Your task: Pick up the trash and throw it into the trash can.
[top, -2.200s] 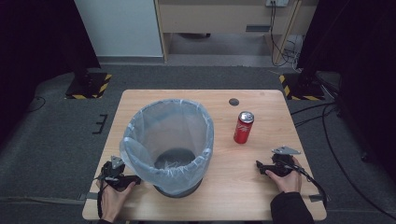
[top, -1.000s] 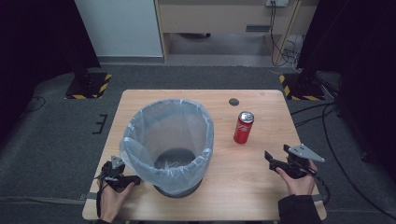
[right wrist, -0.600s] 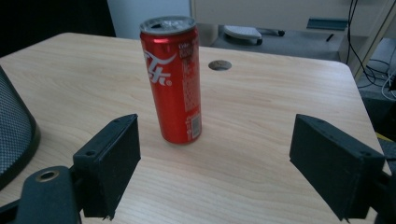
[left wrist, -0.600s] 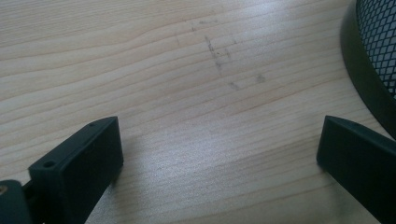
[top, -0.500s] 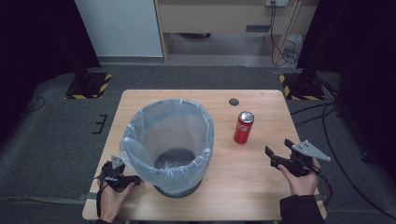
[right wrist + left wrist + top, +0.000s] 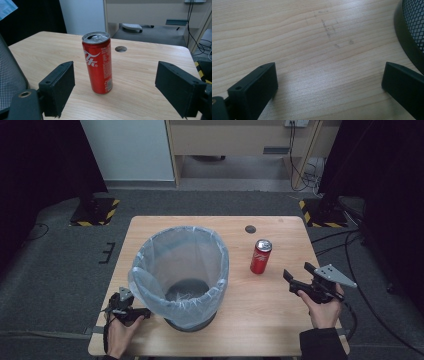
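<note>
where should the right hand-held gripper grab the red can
Around the middle of the can body, coming in level from the near side, probably. It stands upright and clear of the bin, and the open right hand-held gripper already frames it, jaws wider than the can.

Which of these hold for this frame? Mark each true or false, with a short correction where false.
1. The red can stands upright on the table. True.
2. The right gripper is shut on the can. False: its jaws are wide open and the can stands beyond them, untouched.
3. The bin has a clear bag lining it. True.
4. The can lies inside the bin. False: it stands on the table, to the right of the bin.
5. The left gripper holds something. False: its open jaws have bare wood between them.
</note>
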The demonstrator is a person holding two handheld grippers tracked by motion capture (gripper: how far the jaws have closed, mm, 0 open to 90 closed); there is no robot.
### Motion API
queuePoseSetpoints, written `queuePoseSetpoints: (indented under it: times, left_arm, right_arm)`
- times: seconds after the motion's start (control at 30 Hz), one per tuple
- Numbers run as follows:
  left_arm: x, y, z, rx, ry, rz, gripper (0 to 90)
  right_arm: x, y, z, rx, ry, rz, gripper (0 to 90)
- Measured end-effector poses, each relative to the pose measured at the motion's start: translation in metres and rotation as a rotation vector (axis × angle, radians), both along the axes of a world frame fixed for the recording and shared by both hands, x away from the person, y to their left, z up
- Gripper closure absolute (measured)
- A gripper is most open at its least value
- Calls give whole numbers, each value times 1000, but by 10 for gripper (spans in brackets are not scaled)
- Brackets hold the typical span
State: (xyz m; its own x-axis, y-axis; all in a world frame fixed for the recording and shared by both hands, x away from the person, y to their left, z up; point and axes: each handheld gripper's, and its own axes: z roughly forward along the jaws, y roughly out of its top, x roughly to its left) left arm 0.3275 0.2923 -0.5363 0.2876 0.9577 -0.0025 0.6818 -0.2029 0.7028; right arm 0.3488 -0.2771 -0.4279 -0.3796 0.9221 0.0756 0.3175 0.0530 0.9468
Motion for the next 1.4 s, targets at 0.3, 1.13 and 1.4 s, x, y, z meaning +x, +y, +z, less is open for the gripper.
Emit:
queuePoseSetpoints:
  times: [0.3,1.13,1.4]
  left_arm:
    - [0,0,0,0,0,-1,0]
    - [0,0,0,0,0,0,0]
    - [0,0,0,0,0,0,0]
  right_arm:
    - [6,5,6,16,-18,13,161]
    - [42,26,15,6,-12,26,159]
    - [54,33,16,19,-6,30,159]
